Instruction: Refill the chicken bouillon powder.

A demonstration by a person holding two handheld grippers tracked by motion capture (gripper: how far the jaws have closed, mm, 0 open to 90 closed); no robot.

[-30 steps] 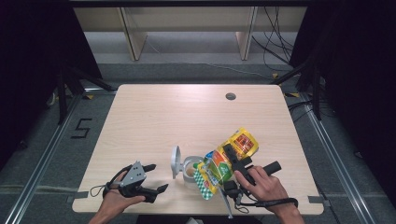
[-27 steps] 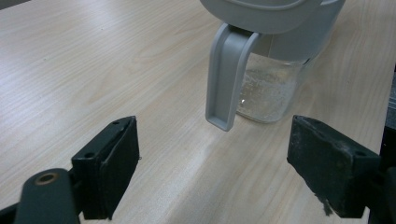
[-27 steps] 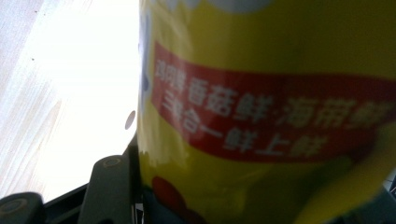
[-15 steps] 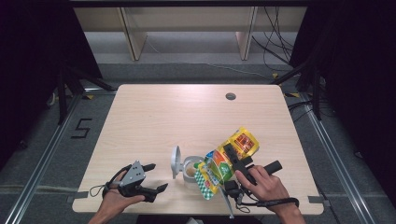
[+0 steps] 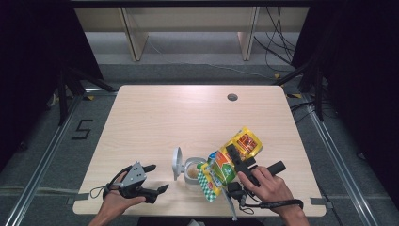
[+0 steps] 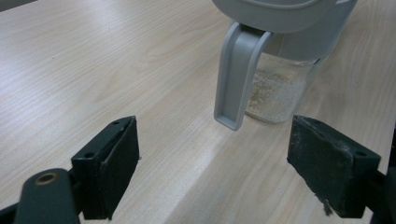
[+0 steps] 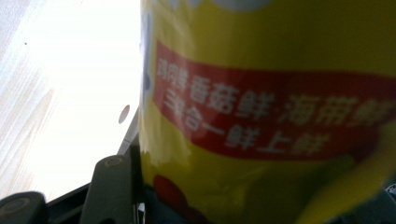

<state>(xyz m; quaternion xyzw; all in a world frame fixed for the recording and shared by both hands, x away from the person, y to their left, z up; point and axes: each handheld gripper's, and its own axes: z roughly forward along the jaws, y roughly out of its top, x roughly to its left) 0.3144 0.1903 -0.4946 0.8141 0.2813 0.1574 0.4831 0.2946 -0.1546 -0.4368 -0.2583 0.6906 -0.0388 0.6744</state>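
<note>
Right gripper [image 5: 234, 162] clamps the yellow bag [image 5: 227, 162] tilted over the lid-open jar [image 5: 192, 170], likely to pour; left gripper [image 5: 153, 178] rests unclenched nearby, empty.

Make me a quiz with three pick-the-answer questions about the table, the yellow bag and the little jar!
1. Where does the jar stand?
A. by the table's far edge
B. near the person's edge, between the two hands
C. on the floor

2. What colour is most of the bag?
A. yellow
B. blue
C. black

3. What are the left tongs doing?
A. squeezing the jar's handle
C. holding the bag
B. standing open with nothing between them

Answers:
1 B, as the high view shows the jar near the front edge of the table, between the left tongs and the right tongs.
2 A, as the bag is mainly yellow, with a red band and green patches.
3 B, as the left gripper view shows both jaws wide apart, short of the grey handle.
</note>
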